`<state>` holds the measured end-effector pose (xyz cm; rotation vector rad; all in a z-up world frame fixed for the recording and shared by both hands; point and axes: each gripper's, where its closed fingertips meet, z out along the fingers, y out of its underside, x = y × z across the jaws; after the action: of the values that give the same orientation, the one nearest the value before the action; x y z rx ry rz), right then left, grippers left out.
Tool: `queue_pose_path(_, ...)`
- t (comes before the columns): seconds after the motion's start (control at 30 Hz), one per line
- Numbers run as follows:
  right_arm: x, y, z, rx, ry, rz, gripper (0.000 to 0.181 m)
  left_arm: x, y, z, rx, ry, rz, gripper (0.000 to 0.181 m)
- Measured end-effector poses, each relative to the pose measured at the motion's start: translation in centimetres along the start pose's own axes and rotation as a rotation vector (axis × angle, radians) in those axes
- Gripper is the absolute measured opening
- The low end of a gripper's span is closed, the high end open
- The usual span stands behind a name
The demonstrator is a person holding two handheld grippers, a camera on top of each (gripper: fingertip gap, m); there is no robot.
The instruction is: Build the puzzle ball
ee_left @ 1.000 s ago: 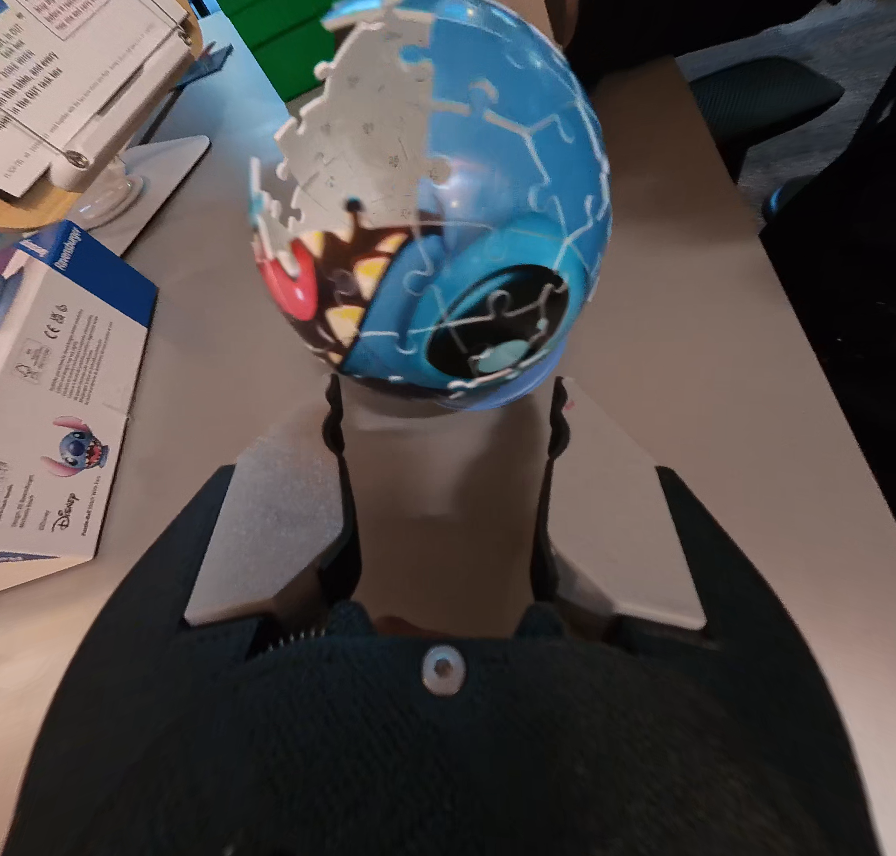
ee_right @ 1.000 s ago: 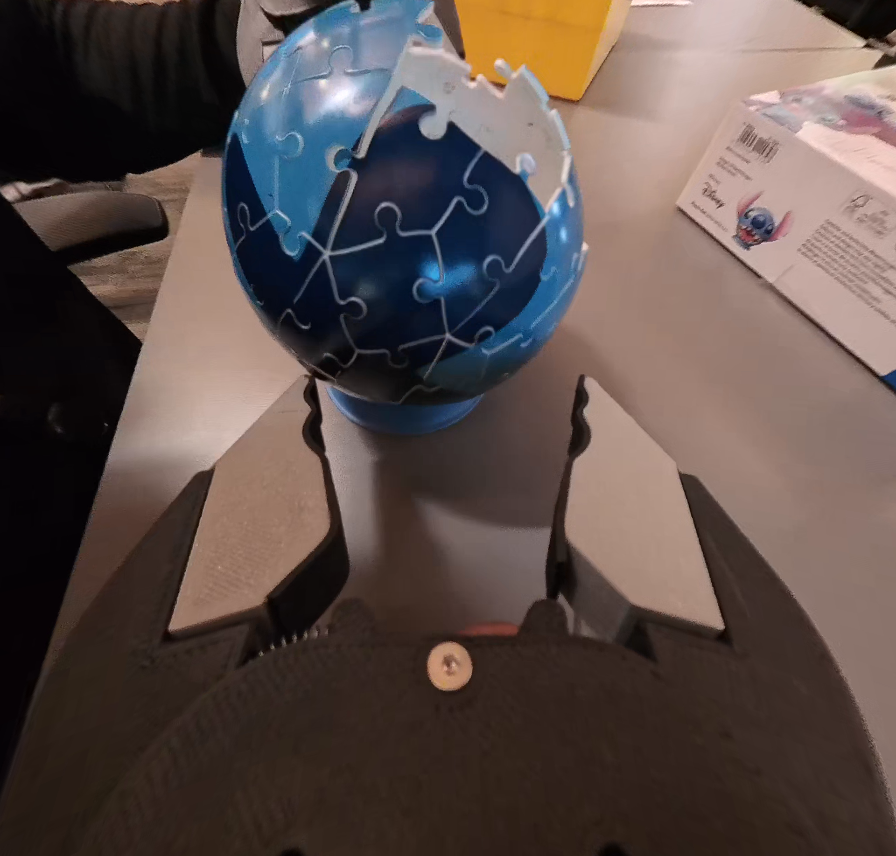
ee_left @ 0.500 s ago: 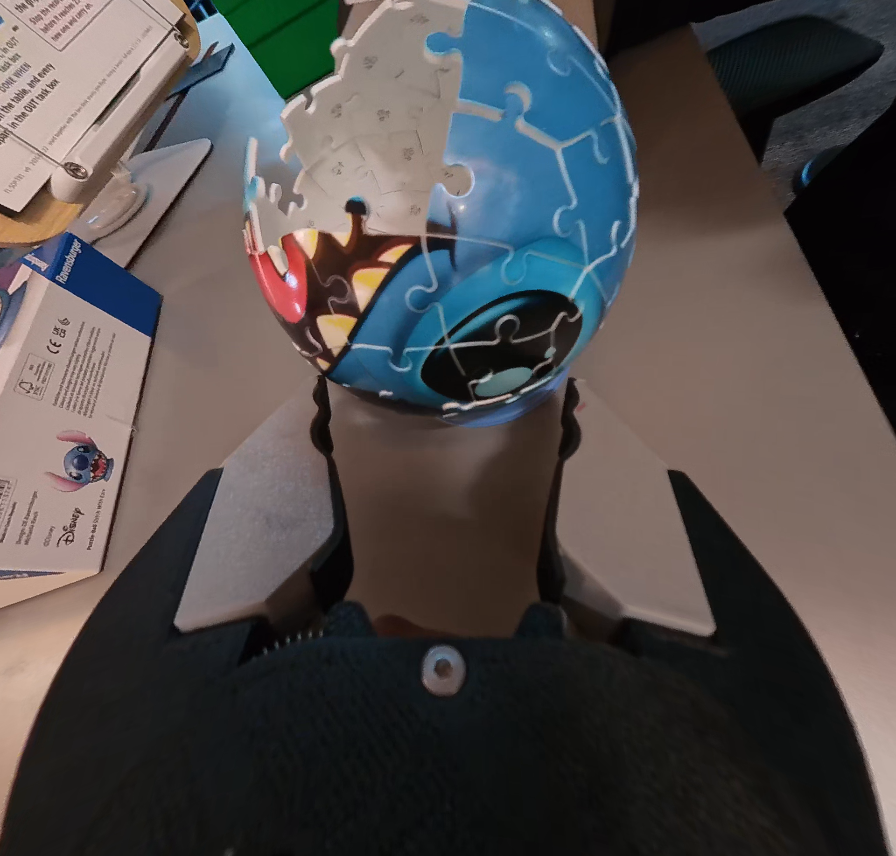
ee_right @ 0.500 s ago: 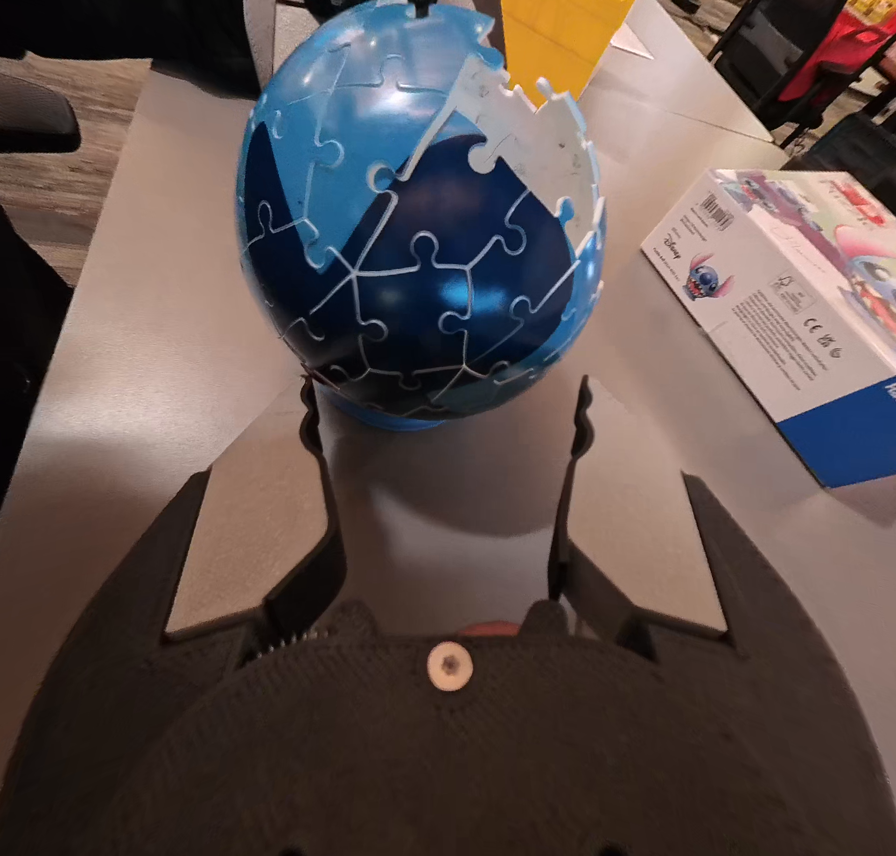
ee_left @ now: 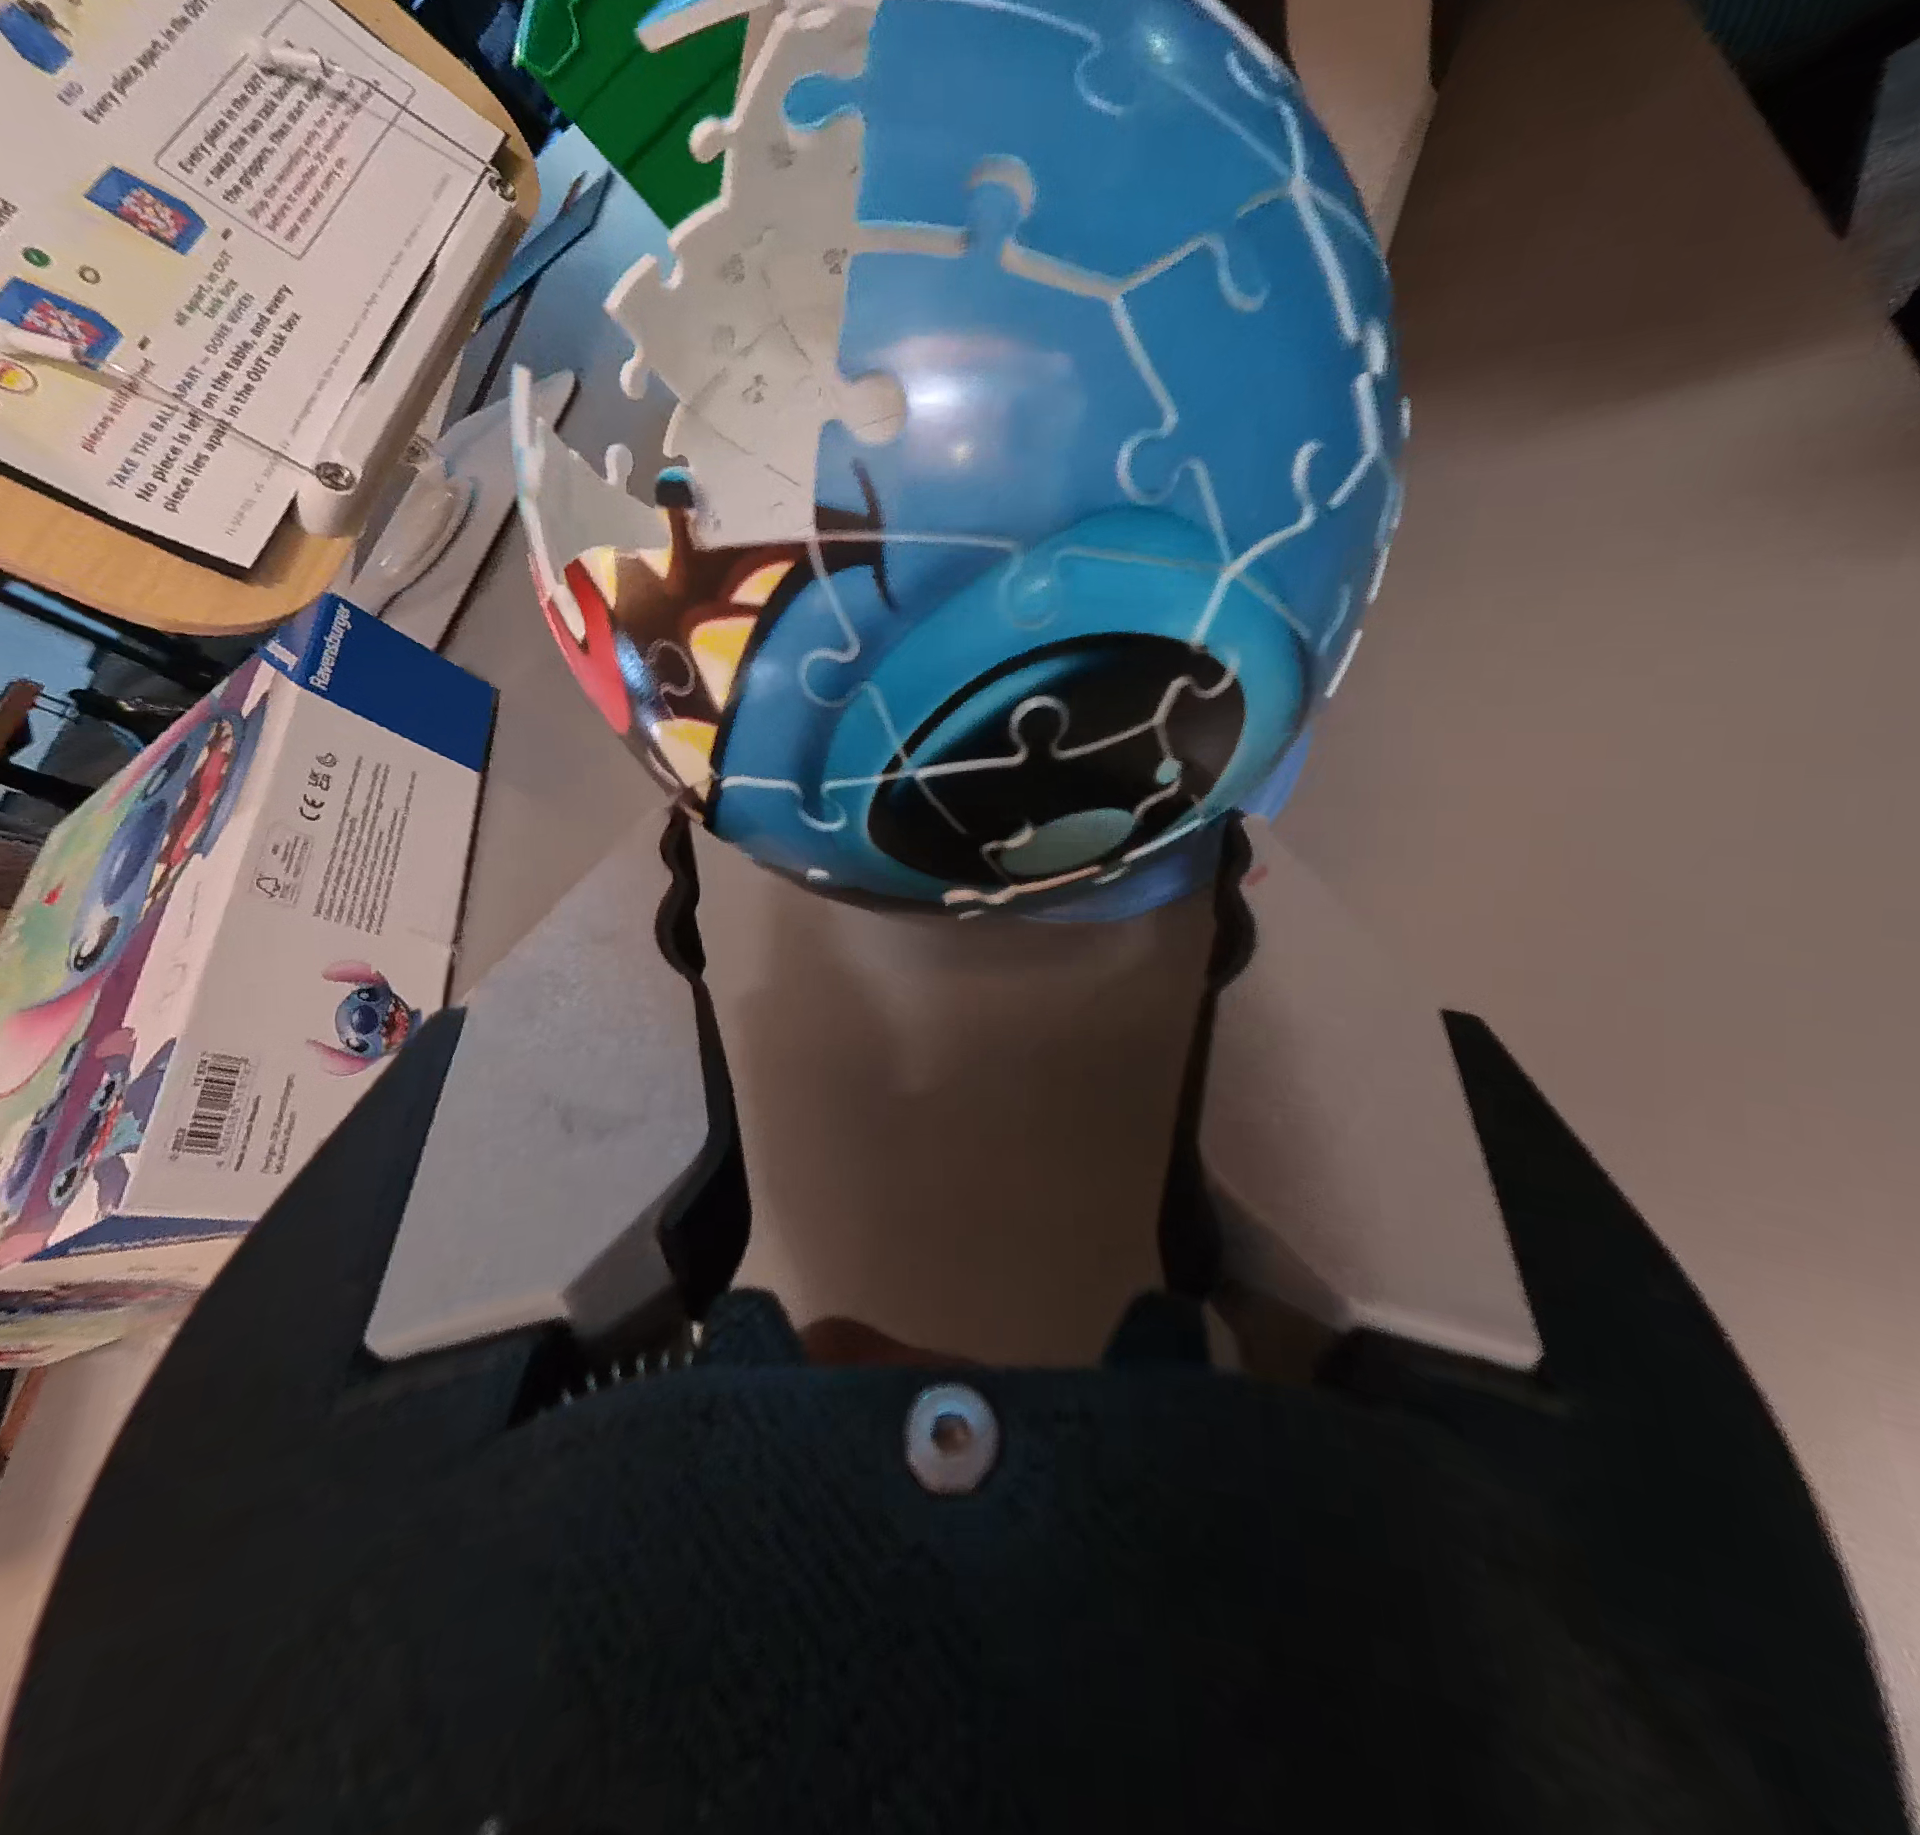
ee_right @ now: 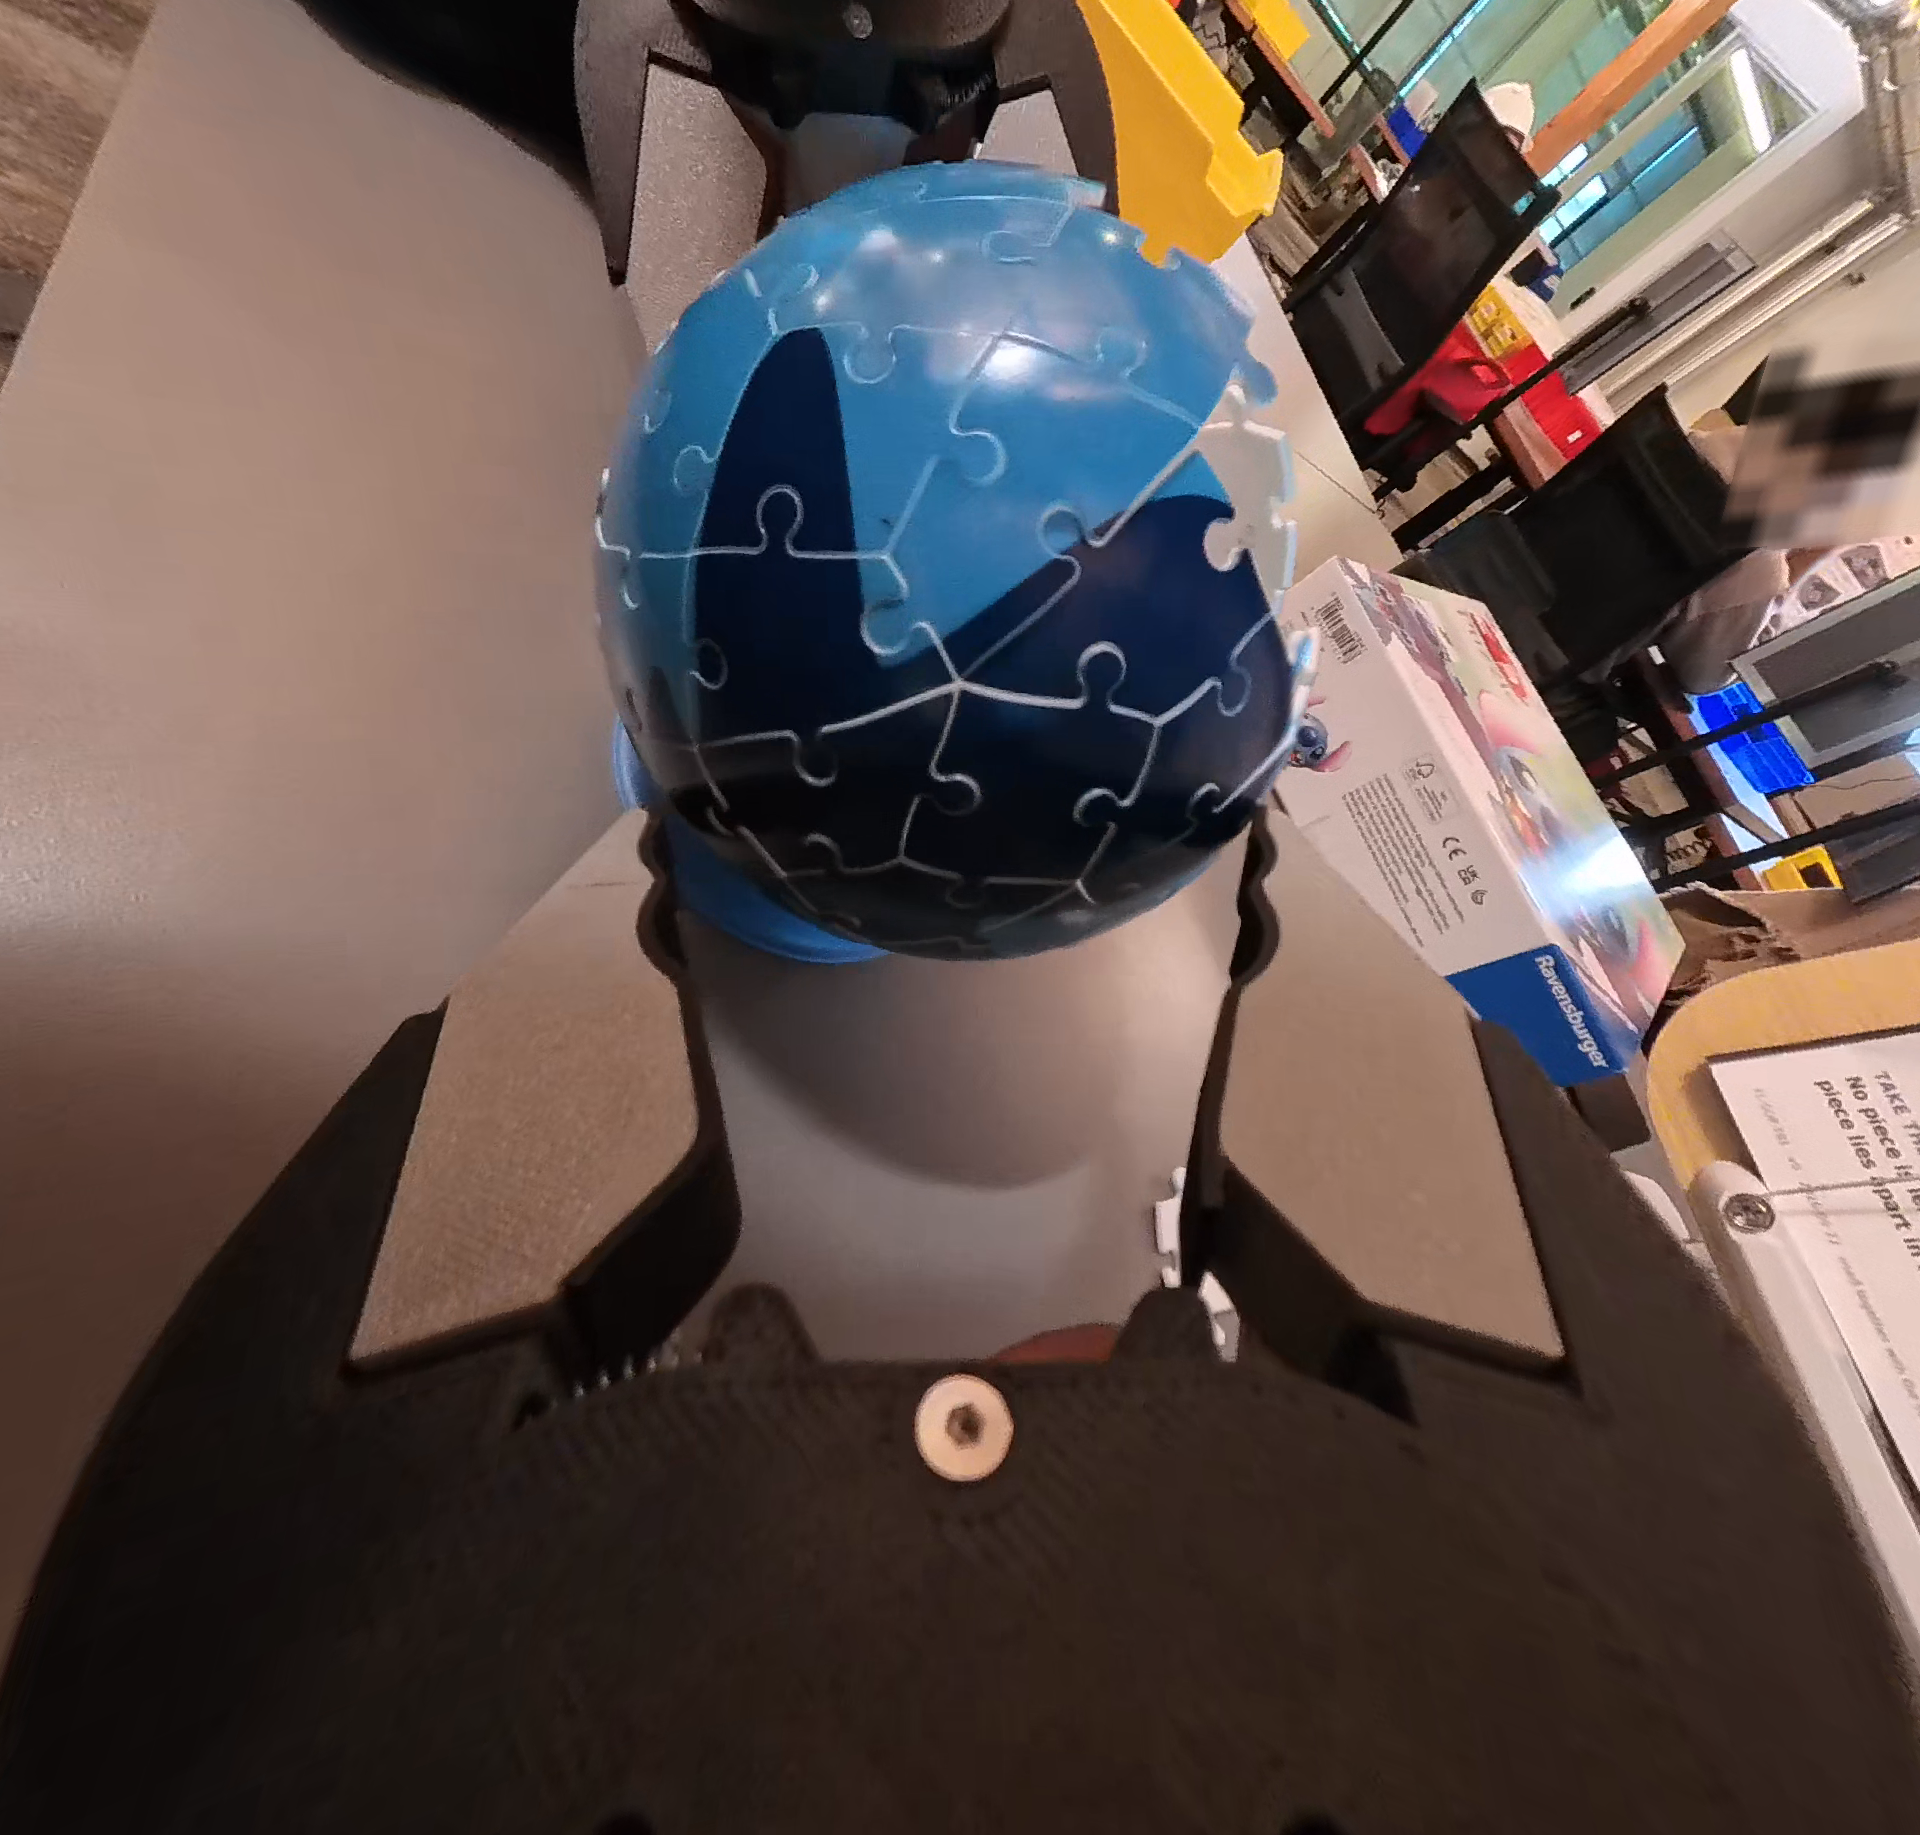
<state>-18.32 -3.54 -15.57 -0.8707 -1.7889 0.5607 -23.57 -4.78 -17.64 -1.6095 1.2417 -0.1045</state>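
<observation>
The puzzle ball (ee_left: 1091,351) is blue, mostly assembled, and has a gap at its upper left edged by white piece backs. It stands on a blue ring stand (ee_right: 727,918) on the grey table (ee_left: 1558,746). My left gripper (ee_left: 956,850) is open, with its fingertips on either side of the ball's lower part. My right gripper (ee_right: 956,860) is open on the opposite side, its tips flanking the ball's (ee_right: 935,590) dark blue underside. A loose white puzzle piece (ee_right: 1174,1224) lies by the right gripper's right finger. The left gripper (ee_right: 831,71) shows behind the ball.
The puzzle box (ee_left: 260,902) lies to the left of the ball; it also shows in the right wrist view (ee_right: 1475,798). A printed sheet on a wooden stand (ee_left: 208,227) and a green bin (ee_left: 644,50) are behind it. A yellow bin (ee_right: 1174,92) stands at the far end. Tip to tip, the grippers are about 8 cm apart.
Both grippers have moved in closer to the ball from opposite sides and tilted. Their fingertips now sit beside its lower part. Both stay open.
</observation>
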Motion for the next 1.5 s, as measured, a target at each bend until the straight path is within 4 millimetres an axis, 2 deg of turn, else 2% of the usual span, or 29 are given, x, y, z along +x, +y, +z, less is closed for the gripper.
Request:
queue_pose_path(0.2, 0.1, 0.1, 0.4, -0.002, -0.023, 0.052, 0.106, 0.0, -0.1, -0.2, -0.006, 0.015, -0.038, 0.098)
queue_pose_path(0.47, -0.4, 0.2, 0.5, 0.048, -0.208, 0.326, 0.106, -0.1, -2.1, -1.8, 0.093, 0.070, -0.165, 0.097)
queue_pose_path(0.63, -1.0, 0.4, 0.8, 0.042, -0.315, 0.434, 0.107, 0.2, -1.4, -1.8, 0.075, 0.079, -0.182, 0.095)
queue_pose_path(0.87, -0.4, 0.6, 0.8, 0.046, -0.255, 0.395, 0.114, 0.2, -1.1, -1.7, 0.071, 0.064, -0.156, 0.093)
queue_pose_path(1.13, -0.8, 0.7, 1.0, 0.016, -0.218, 0.316, 0.110, 0.5, -0.9, -1.2, 0.058, 0.084, -0.184, 0.097)
queue_pose_path(1.33, -1.0, 0.6, 1.2, 0.013, -0.276, 0.402, 0.111, 0.5, -0.7, -0.5, 0.023, 0.075, -0.218, 0.103)
queue_pose_path(1.5, -1.1, 0.5, 1.0, 0.029, -0.366, 0.510, 0.110, 0.8, -1.1, -0.7, 0.043, 0.142, -0.331, 0.103)
